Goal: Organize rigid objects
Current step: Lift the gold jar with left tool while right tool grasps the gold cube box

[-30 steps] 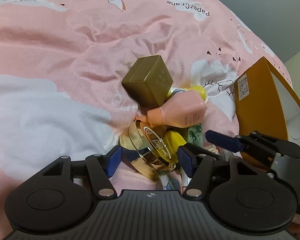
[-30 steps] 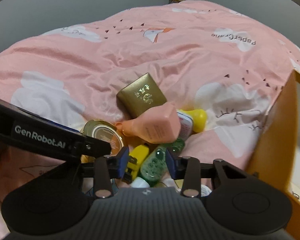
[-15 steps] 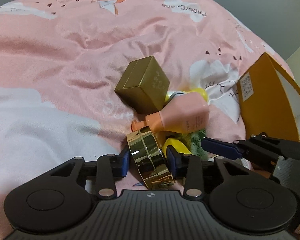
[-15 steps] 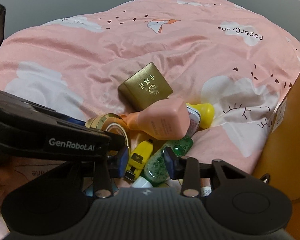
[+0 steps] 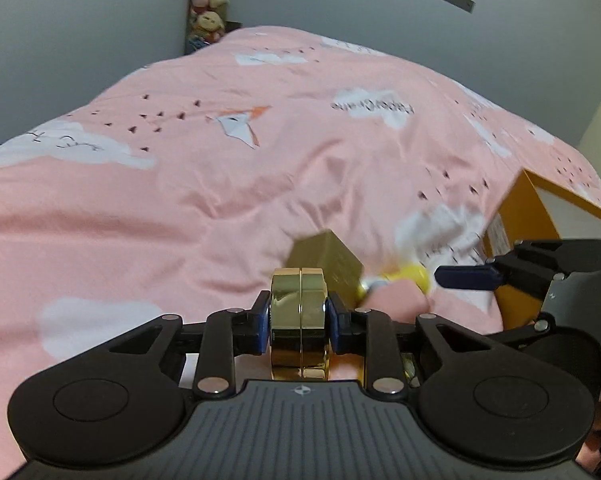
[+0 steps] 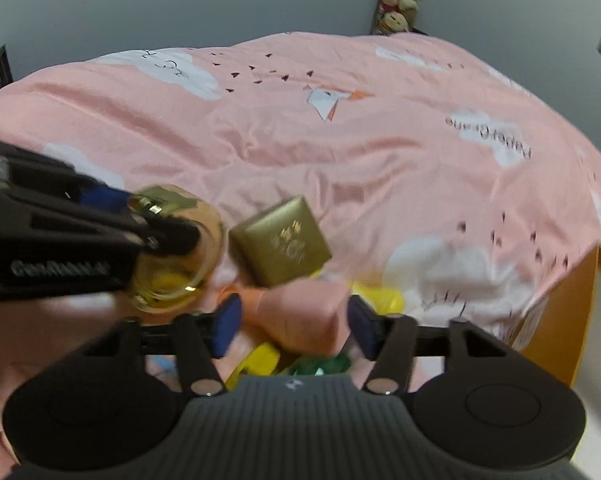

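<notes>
Left fingers [image 5: 299, 316] closing, clamped on the gold tin [image 5: 299, 312]: keep it square. Right fingers [image 6: 292, 322] opening, unclenched astride the pink bottle [image 6: 300, 316]: centre it first.

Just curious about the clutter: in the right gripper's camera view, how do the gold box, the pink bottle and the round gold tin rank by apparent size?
1. Gold box and pink bottle: look alike, unranked.
2. Round gold tin: seemingly smaller, but half hidden and nearer.
</notes>
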Demonstrator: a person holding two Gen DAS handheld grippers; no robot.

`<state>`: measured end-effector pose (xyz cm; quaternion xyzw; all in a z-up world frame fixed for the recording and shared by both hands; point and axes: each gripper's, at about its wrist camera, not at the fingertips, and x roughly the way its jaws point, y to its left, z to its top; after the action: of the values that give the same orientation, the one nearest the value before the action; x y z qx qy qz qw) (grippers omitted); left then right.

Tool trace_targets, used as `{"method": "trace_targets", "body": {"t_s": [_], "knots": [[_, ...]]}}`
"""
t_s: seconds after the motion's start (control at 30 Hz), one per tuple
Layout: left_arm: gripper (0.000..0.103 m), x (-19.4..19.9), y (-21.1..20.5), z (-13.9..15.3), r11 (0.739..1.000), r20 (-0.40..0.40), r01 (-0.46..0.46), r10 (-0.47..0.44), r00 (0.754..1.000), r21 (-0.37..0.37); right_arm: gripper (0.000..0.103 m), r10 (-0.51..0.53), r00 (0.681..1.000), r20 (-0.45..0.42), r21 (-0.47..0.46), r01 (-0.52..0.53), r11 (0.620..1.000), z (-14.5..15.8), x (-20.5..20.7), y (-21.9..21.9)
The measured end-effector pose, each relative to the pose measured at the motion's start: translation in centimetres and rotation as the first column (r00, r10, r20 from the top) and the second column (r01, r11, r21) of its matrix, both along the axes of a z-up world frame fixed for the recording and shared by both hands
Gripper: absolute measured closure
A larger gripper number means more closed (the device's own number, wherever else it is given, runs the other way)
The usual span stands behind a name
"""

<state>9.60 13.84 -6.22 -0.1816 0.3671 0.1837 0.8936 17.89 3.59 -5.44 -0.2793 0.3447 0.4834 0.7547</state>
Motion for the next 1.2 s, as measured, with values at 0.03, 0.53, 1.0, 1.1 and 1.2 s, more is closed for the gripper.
{"method": "trace_targets", "body": {"t_s": [0.03, 0.53, 1.0, 1.1, 1.2], "knots": [[0.072, 0.2, 0.5, -0.1, 1.0, 0.002, -0.012, 0.012, 1.0, -0.014, 0.042, 0.019, 1.0, 0.018, -0.011, -0.019, 1.0, 0.1, 0.3, 0.6], [0.072, 0.8, 3.6, -3.4, 0.983, -0.045, -0.1, 0.094, 0.995, -0.151, 0.027, 0.232, 0.972, 0.027, -0.115, -0.228, 0.967, -2.8, 3.7, 7.5], [0.071, 0.5, 4.1, -3.8, 0.98, -0.045, -0.113, 0.107, 0.993, -0.162, 0.04, 0.302, 0.953, -0.013, -0.165, -0.3, 0.939, -4.3, 2.9, 8.8], [0.072, 0.4, 4.1, -3.7, 0.978, -0.036, -0.121, 0.117, 0.992, -0.17, 0.041, 0.284, 0.958, -0.028, -0.149, -0.285, 0.947, -3.8, 3.1, 8.6], [0.072, 0.0, 3.7, -3.1, 0.978, -0.017, -0.127, 0.126, 0.992, -0.167, 0.041, 0.264, 0.964, -0.016, -0.121, -0.264, 0.957, -2.9, 3.1, 7.8]]}}
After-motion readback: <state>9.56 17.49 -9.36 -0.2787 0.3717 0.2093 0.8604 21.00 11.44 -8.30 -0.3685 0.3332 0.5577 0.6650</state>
